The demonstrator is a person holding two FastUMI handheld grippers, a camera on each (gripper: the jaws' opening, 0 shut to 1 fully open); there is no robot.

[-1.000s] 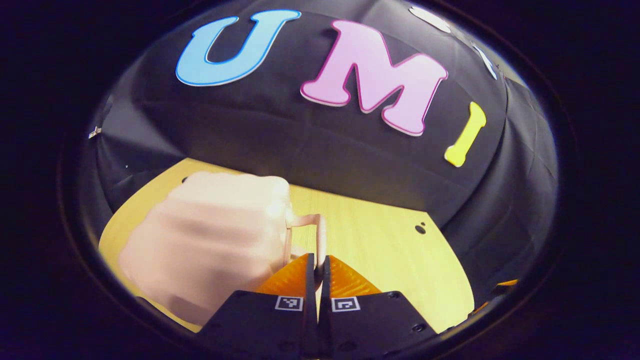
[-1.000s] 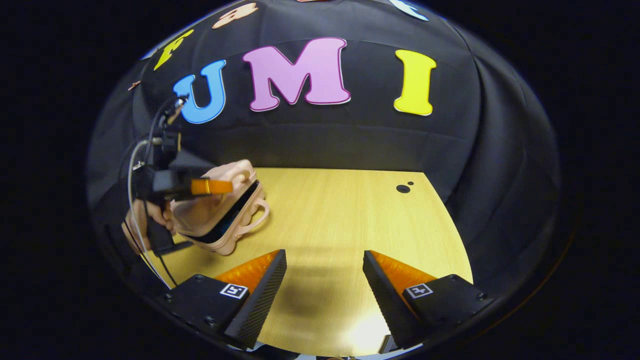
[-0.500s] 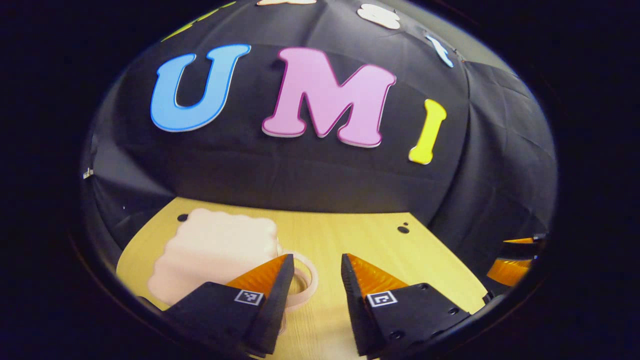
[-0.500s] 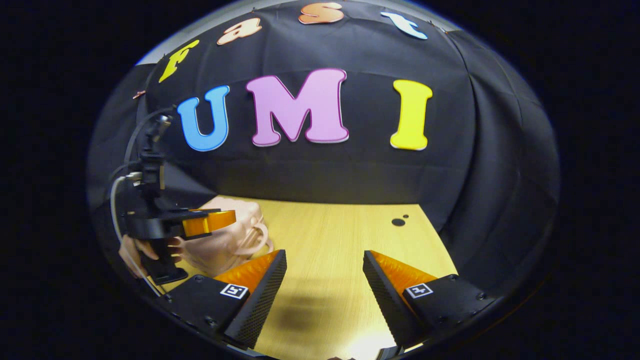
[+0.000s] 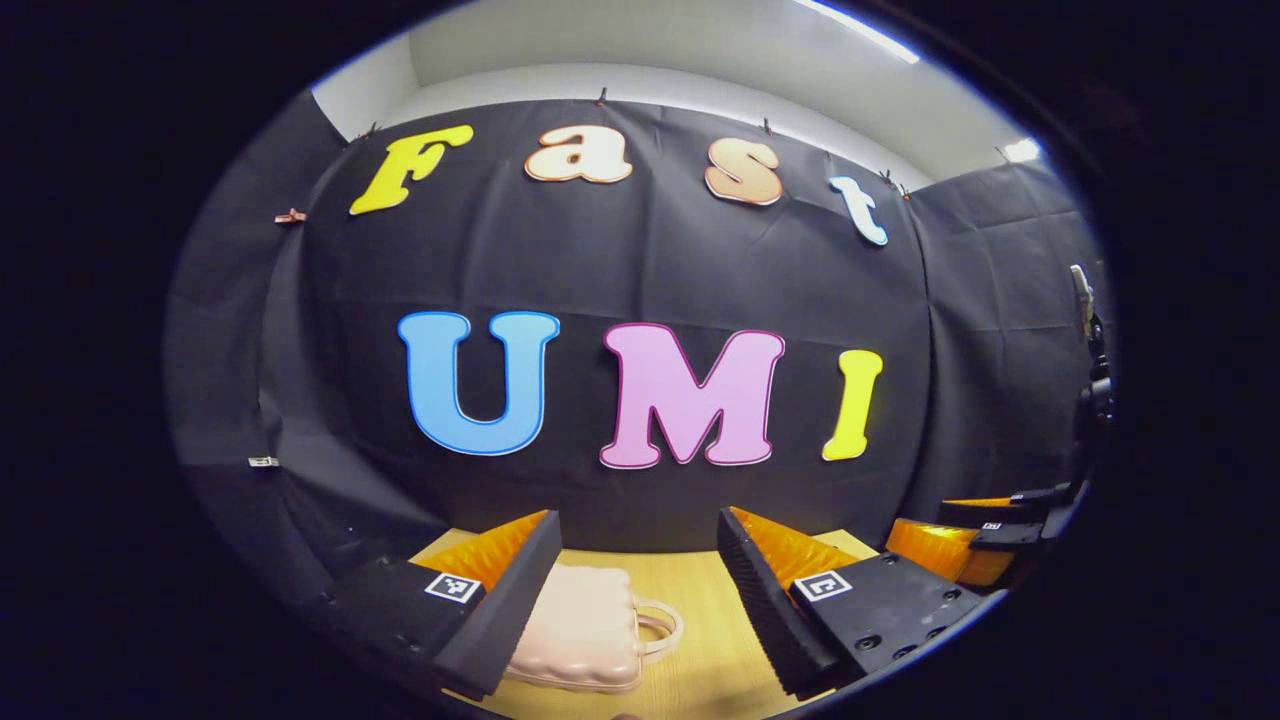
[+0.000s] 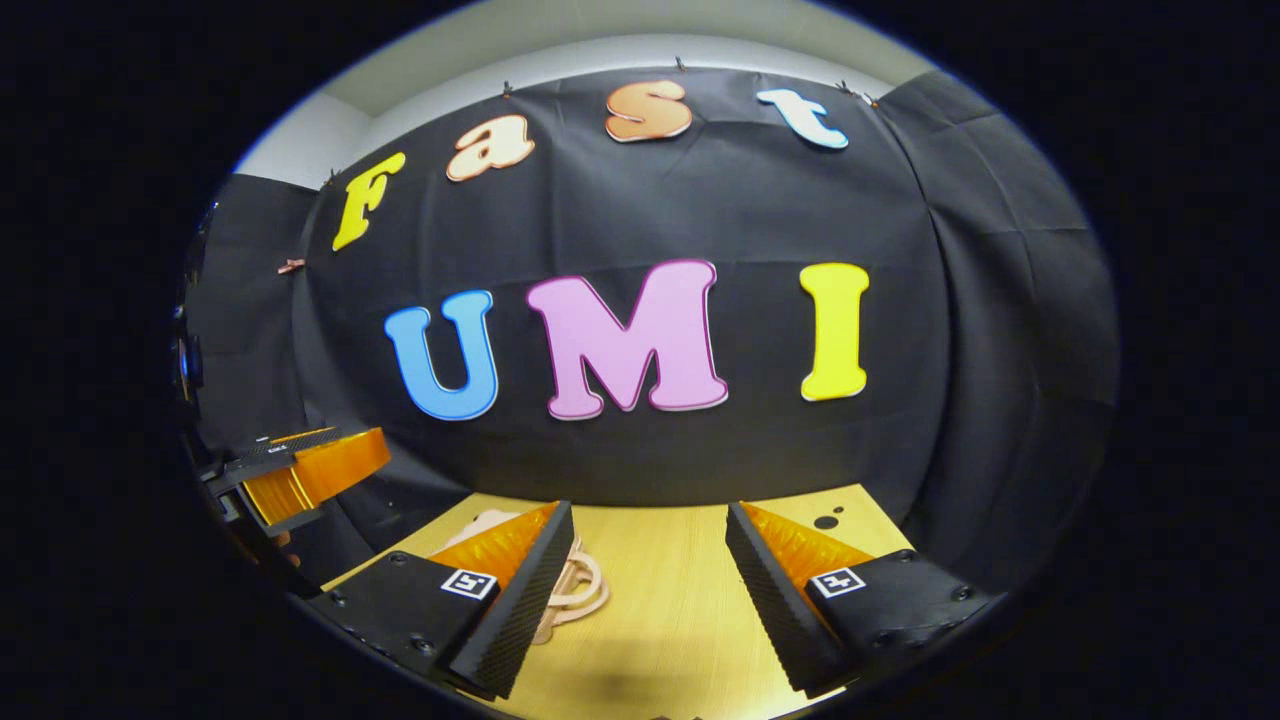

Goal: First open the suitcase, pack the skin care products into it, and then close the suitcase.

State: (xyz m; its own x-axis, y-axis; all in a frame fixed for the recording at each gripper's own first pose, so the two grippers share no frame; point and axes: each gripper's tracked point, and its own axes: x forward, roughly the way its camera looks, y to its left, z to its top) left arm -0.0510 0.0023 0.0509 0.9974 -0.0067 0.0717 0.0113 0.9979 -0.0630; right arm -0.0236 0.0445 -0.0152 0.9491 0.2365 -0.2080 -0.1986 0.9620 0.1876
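Observation:
A small pale pink suitcase (image 5: 585,632) lies flat and closed on the wooden table (image 5: 700,610), its loop handle (image 5: 660,630) pointing right. My left gripper (image 5: 640,600) is open, raised above and behind the case, nothing between its fingers. In the right gripper view the suitcase's handle (image 6: 575,585) peeks out beside the left finger (image 6: 510,590) of my open right gripper (image 6: 650,590). The left gripper (image 6: 310,470) shows at that view's left edge; the right gripper (image 5: 960,545) shows at the left gripper view's right edge. No skin care products are visible.
The black cloth wall stands close behind the table (image 6: 660,640). Two small dark holes (image 6: 828,520) mark the tabletop at the far right. A white wall strip runs above the cloth.
The left gripper let go of the suitcase handle, opened, and pulled up and back. The lid dropped shut and the case now lies flat. Both cameras tilted upward and away from the table.

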